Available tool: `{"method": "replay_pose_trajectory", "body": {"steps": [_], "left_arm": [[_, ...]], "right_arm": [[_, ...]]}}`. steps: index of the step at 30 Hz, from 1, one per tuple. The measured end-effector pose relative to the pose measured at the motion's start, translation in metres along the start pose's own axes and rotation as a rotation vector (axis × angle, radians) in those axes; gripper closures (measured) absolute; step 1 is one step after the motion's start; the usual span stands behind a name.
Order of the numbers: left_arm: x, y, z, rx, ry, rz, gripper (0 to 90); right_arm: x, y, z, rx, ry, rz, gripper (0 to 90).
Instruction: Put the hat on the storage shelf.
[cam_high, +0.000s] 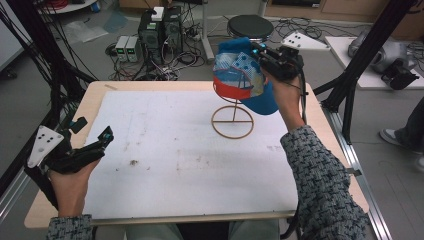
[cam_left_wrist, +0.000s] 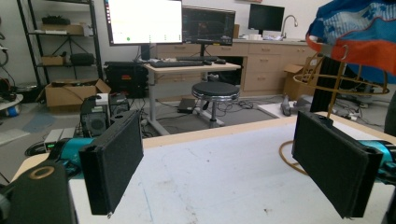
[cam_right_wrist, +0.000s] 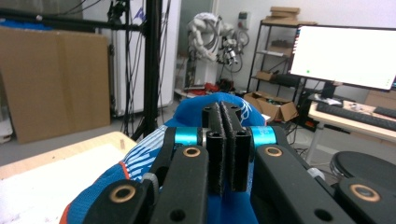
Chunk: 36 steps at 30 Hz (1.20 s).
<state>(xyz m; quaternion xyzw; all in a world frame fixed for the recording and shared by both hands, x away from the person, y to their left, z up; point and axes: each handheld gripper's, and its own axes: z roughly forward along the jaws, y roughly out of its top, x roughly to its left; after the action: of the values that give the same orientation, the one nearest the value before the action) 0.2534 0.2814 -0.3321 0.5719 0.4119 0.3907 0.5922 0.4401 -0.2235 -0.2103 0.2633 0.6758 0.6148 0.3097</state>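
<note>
Two grippers in play. Your right gripper (cam_high: 260, 51) is clamped tight on cap (cam_high: 240, 75) fabric, holding it at top of wire stand (cam_high: 233, 120), far-centre of table (cam_high: 100, 100). Left gripper (cam_high: 102, 140) sits w/ jaws wide apart, nothing between, near left edge, well apart from cap. Stand lies directly below cap, so the right hand is the nearer; likely next move is straight down.
</note>
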Motion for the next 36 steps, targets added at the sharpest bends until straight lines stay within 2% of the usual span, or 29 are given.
{"method": "replay_pose_trajectory", "body": {"steps": [4,10,19,23,30,36], "left_arm": [[0.001,0.001,-0.002,-0.006,0.005,-0.002,16.7],[0.001,0.001,-0.001,-0.006,0.002,-0.002,16.7],[-0.001,0.0,0.001,0.0,-0.004,-0.003,16.7],[-0.001,0.0,0.001,-0.002,-0.004,-0.003,16.7],[-0.001,0.001,0.001,-0.007,-0.005,-0.004,16.7],[-0.001,0.001,0.002,-0.003,-0.009,-0.003,16.7]], "right_arm": [[0.007,0.001,0.014,0.029,0.029,-0.013,88.7],[0.014,0.001,0.031,0.079,0.041,-0.043,88.7],[0.017,-0.004,0.041,0.134,0.033,-0.062,88.7],[0.02,-0.007,0.046,0.161,0.042,-0.086,88.5],[0.019,-0.014,0.055,0.229,0.007,-0.092,88.4],[0.012,-0.017,0.058,0.257,-0.021,-0.081,88.4]]}}
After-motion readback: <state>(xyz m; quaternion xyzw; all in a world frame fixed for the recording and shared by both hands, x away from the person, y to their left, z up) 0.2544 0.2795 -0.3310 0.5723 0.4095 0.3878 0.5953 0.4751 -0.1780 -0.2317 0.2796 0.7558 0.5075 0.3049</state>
